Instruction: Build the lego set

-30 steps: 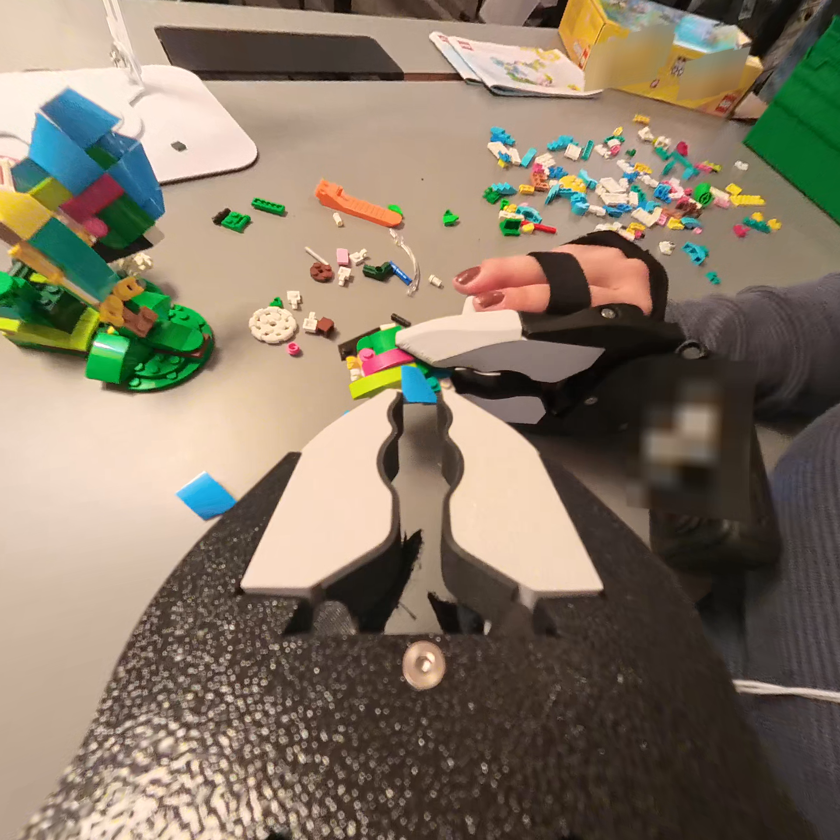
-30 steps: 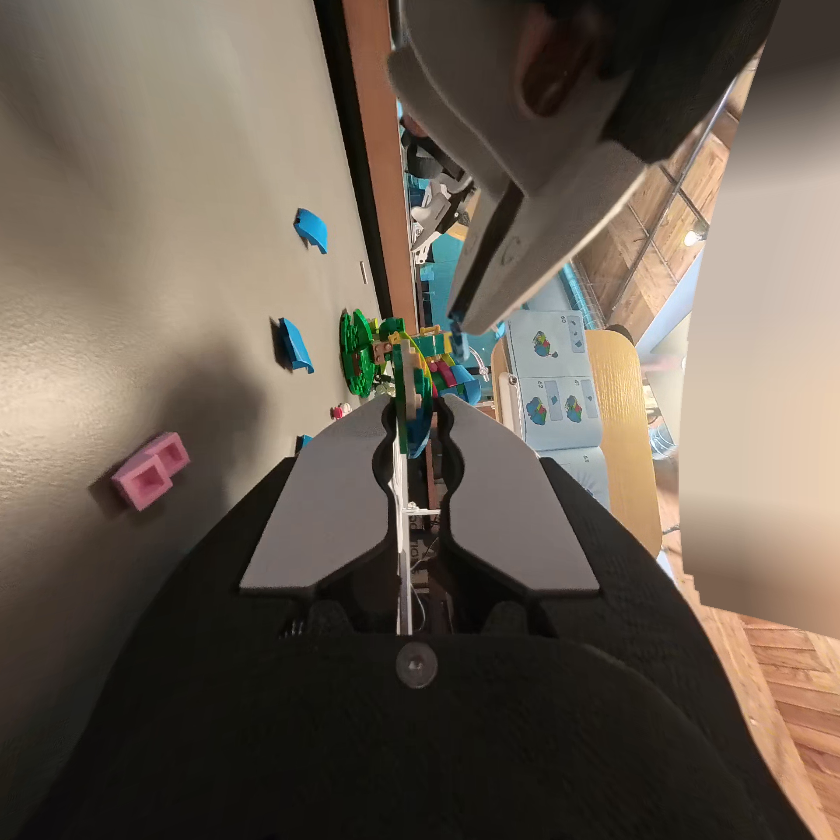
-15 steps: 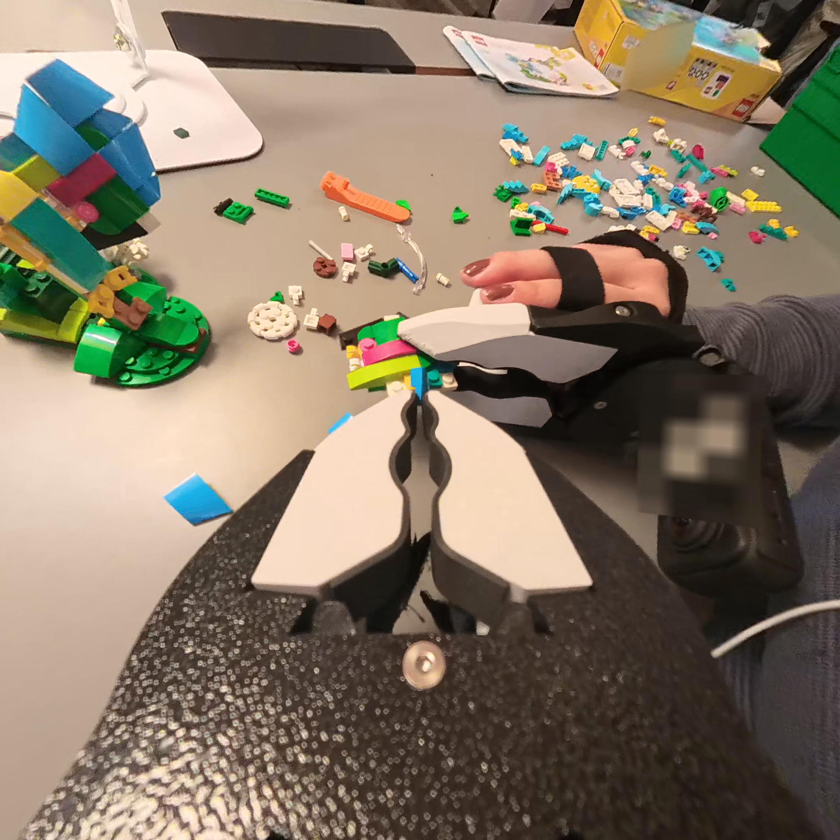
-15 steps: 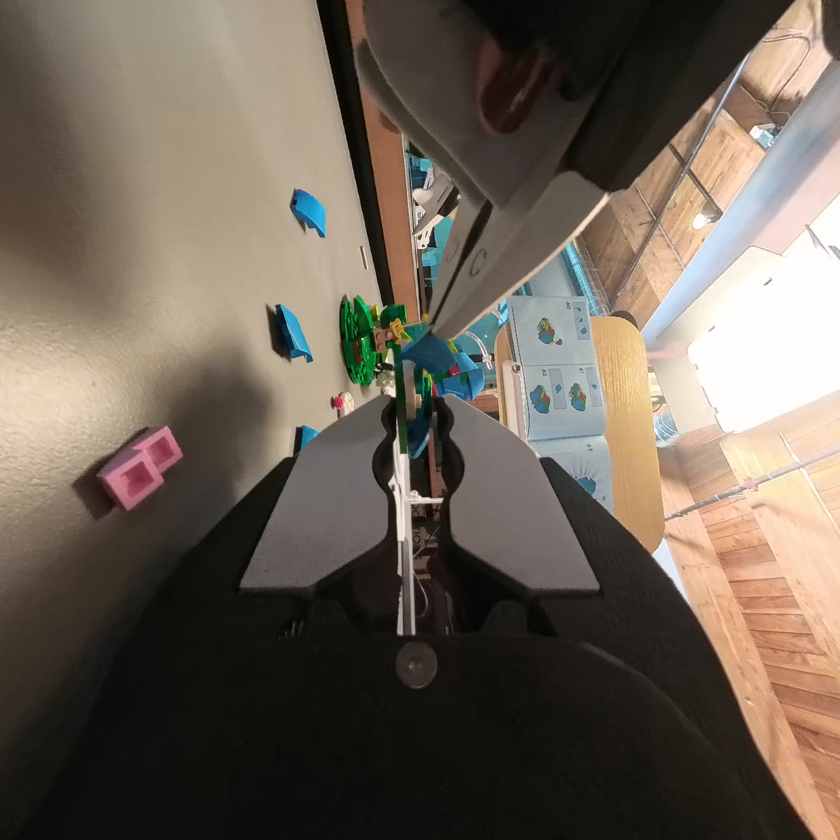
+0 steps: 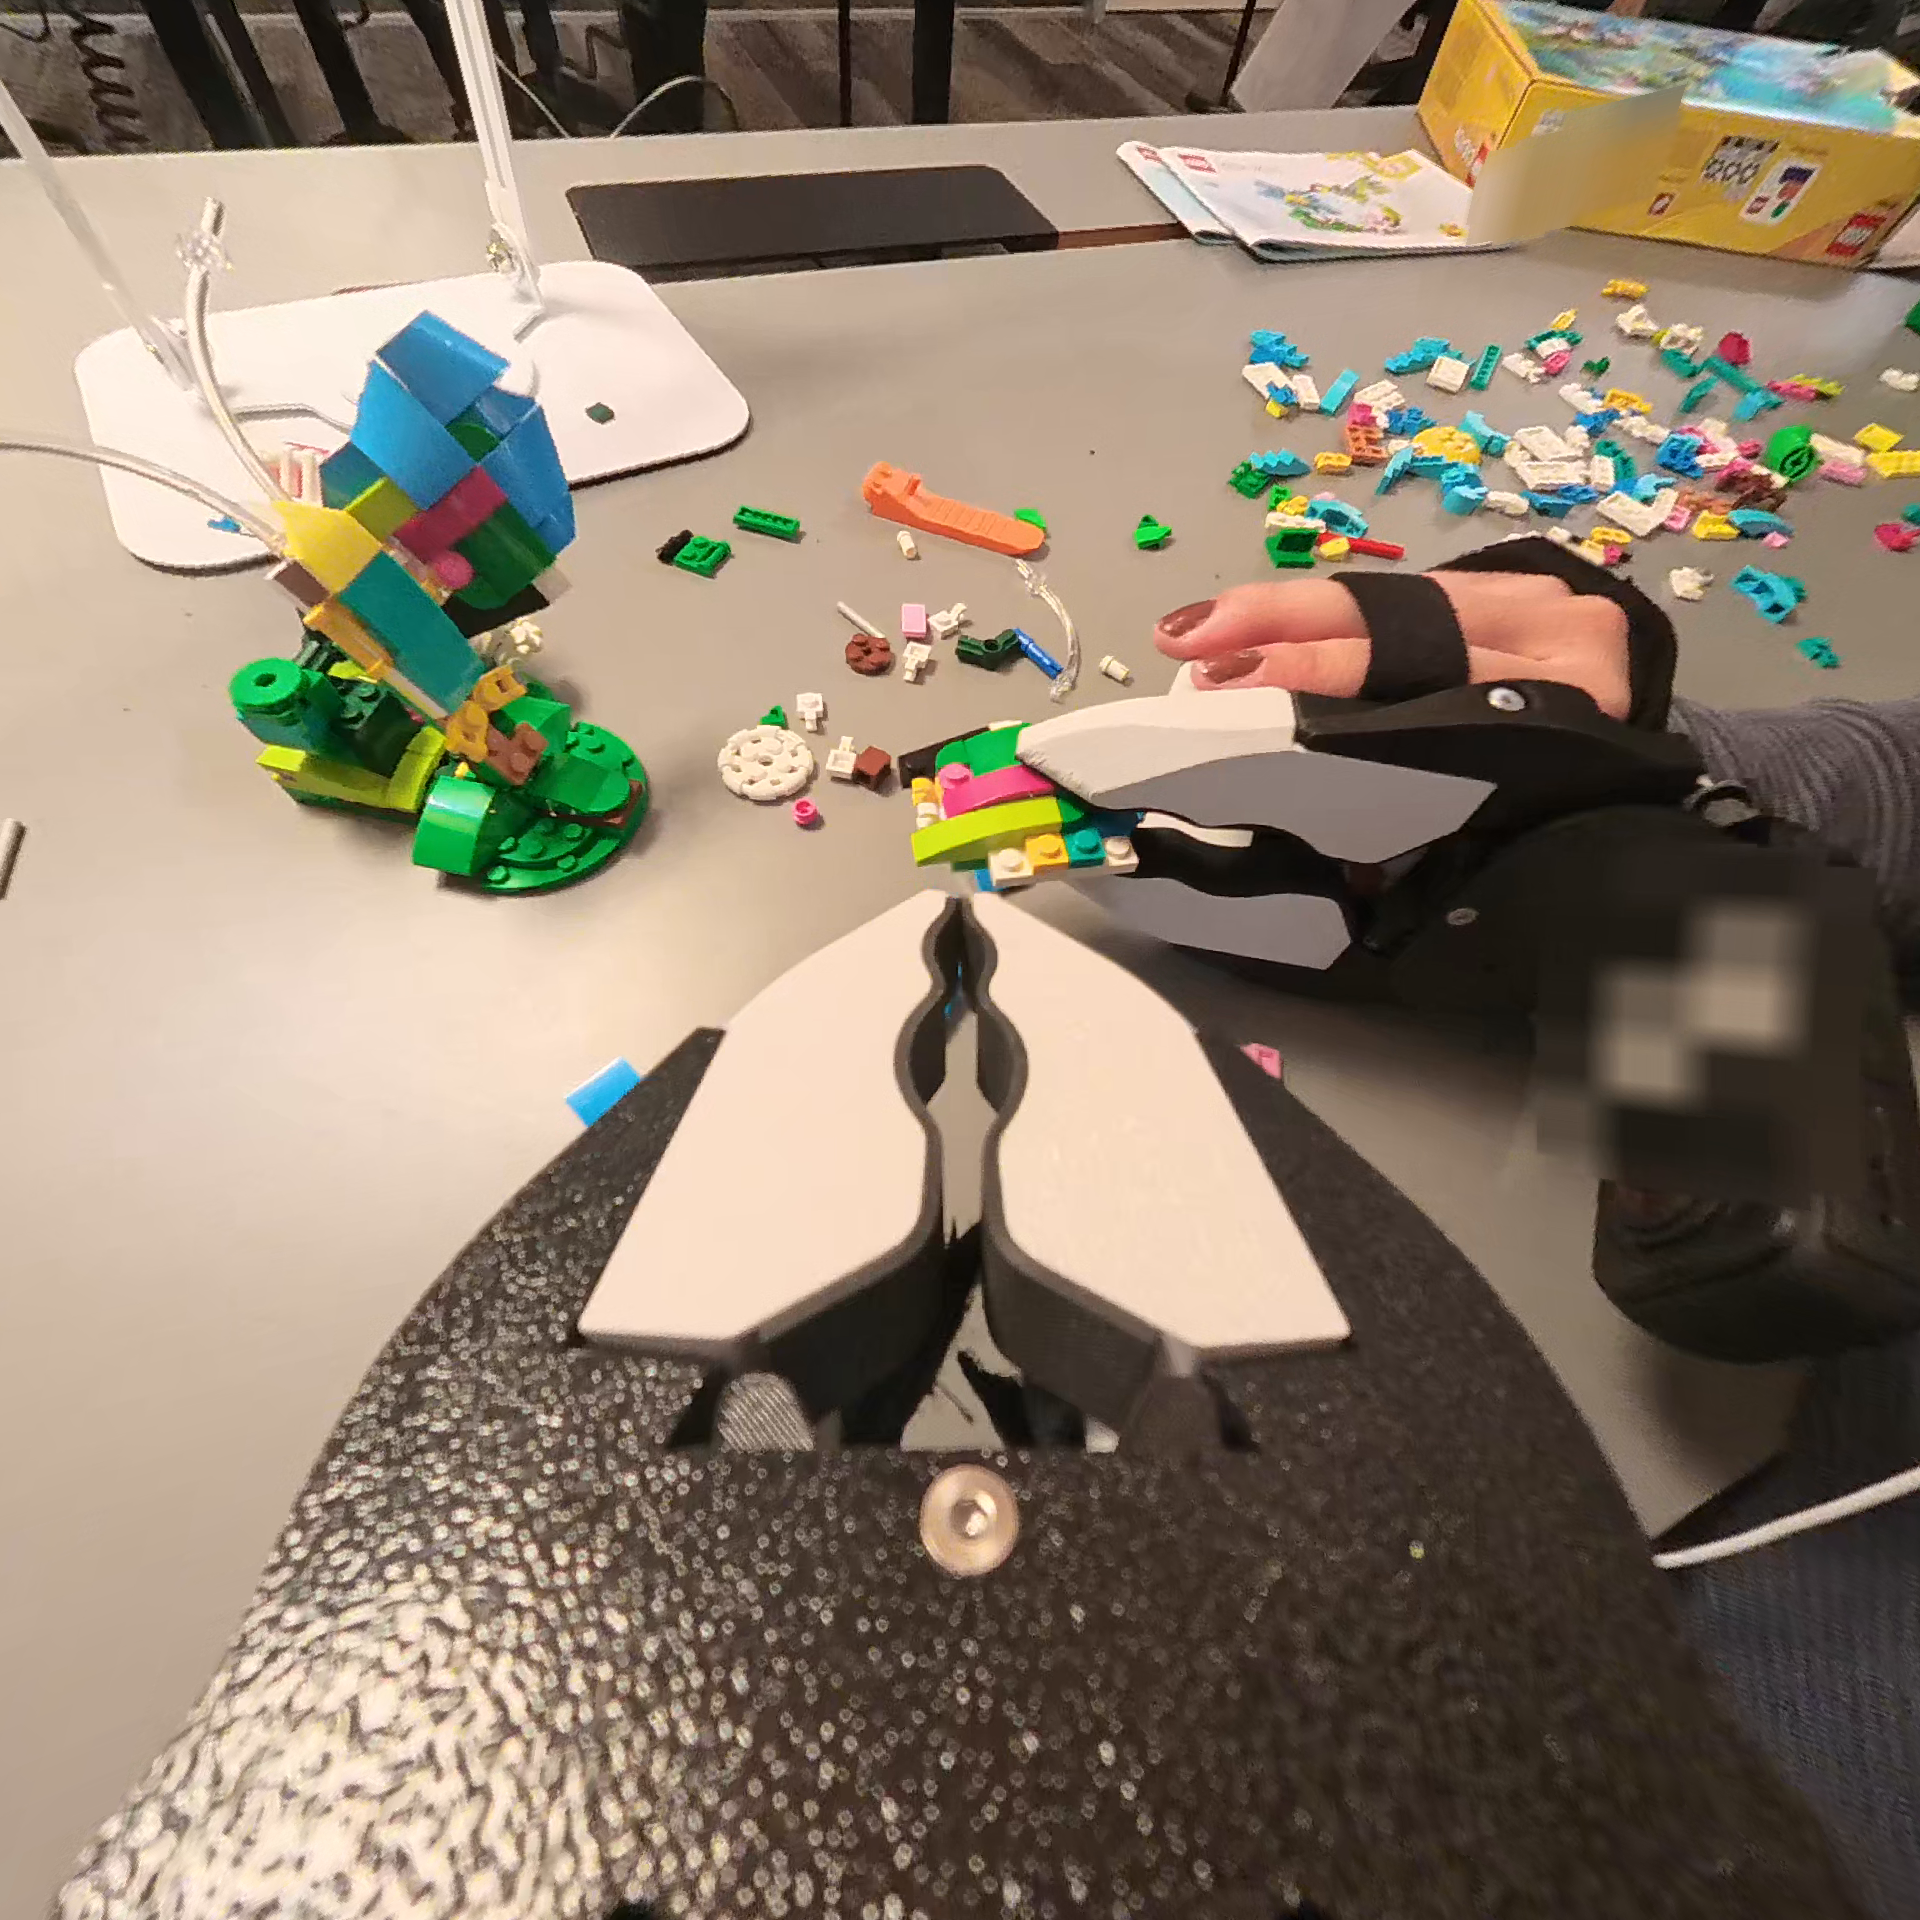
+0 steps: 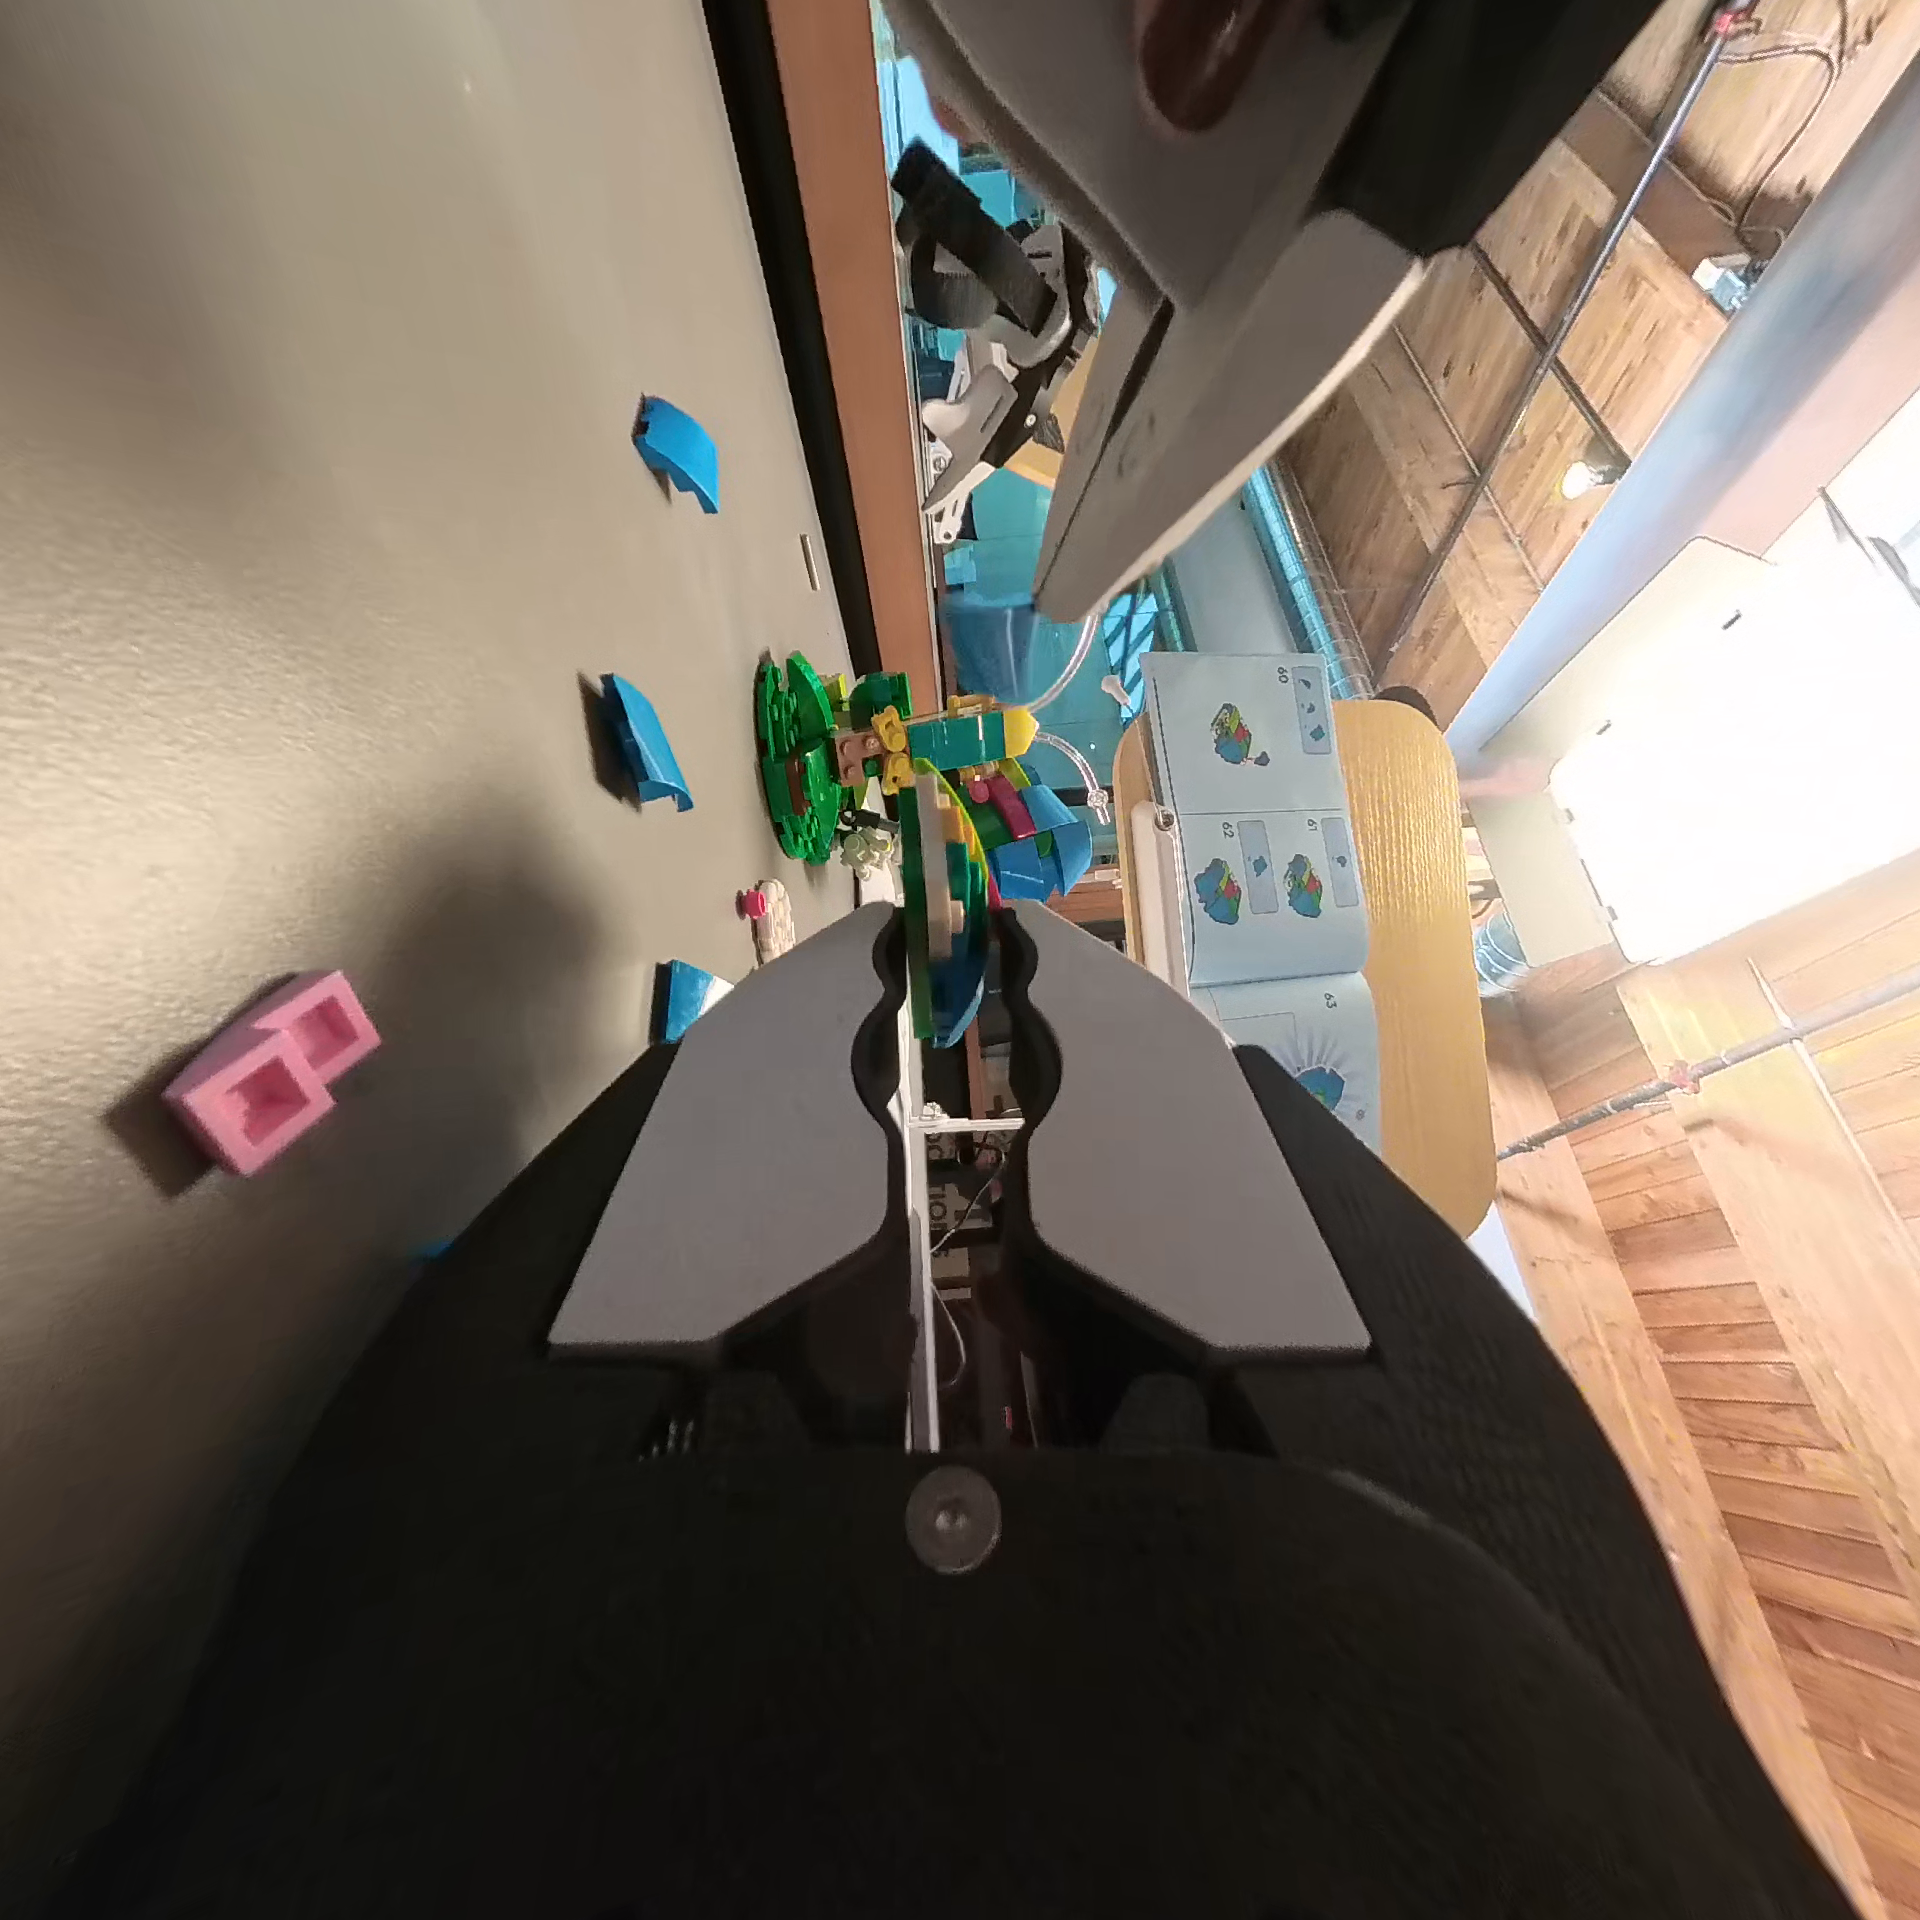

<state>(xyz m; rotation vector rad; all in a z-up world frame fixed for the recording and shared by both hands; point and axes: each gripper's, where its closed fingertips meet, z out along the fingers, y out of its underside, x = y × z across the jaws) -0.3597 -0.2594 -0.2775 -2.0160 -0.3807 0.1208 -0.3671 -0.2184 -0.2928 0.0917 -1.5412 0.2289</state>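
My left gripper (image 5: 958, 906) is shut on a small blue piece (image 5: 950, 1000), of which only a sliver shows between the fingers. In the right wrist view the left gripper (image 6: 1049, 603) hangs above with the blue piece (image 6: 987, 644) at its tip. My right gripper (image 5: 1081, 821) lies on its side and is shut on a flat multi-coloured sub-assembly (image 5: 987, 816), just beyond the left fingertips. My right gripper (image 6: 945, 920) also shows in its own view, clamping the sub-assembly (image 6: 940, 883) edge-on. The main lego model (image 5: 416, 623) stands on a green round base to the left.
A pile of loose pieces (image 5: 1558, 457) lies far right, with an orange brick separator (image 5: 951, 514) and small parts mid-table. A yellow box (image 5: 1662, 135), a booklet (image 5: 1309, 197) and a white stand base (image 5: 416, 416) sit behind. Blue curved pieces (image 6: 639, 738) and a pink piece (image 6: 270, 1070) lie near. The orange brick separator (image 5: 951, 514) lies some 20 cm from my right tips, 25 cm from my left tips.
My left gripper's fingers have closed from apart to shut on the blue piece and drawn back a little from the sub-assembly. The right gripper has kept its hold.
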